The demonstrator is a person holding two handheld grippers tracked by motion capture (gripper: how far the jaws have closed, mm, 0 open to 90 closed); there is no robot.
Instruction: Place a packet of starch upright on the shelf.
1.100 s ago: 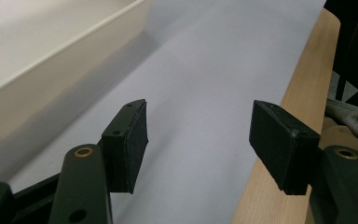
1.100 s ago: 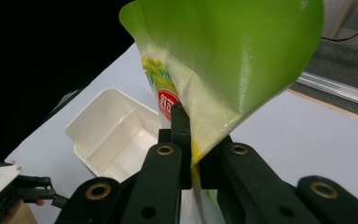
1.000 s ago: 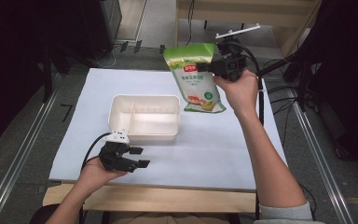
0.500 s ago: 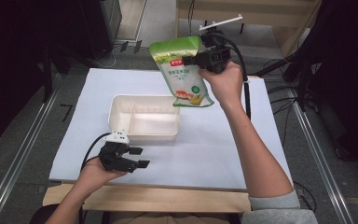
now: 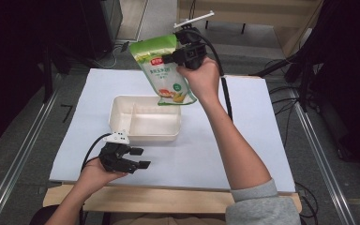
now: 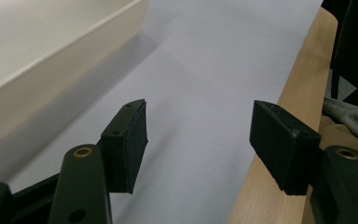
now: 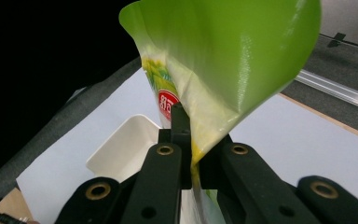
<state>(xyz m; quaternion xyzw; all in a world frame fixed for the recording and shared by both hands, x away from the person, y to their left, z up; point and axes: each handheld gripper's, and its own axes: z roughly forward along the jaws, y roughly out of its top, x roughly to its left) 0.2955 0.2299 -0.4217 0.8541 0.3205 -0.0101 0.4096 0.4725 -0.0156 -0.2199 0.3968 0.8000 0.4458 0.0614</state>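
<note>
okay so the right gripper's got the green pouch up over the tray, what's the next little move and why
Probably lower the pouch toward the tray. The right gripper pinches its upper edge, and it hangs tilted in the air, its bottom corner over the tray's far right rim. The left gripper rests open on the table, so it is not helping.

Right gripper (image 5: 169, 58) carried green pouch (image 5: 161, 70) leftward, now above white tray (image 5: 145, 136).

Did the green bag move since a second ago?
Yes. The green bag, pinched in the right gripper, has swung left across the high view and now hangs over the white tray's far right corner instead of beside it.
</note>
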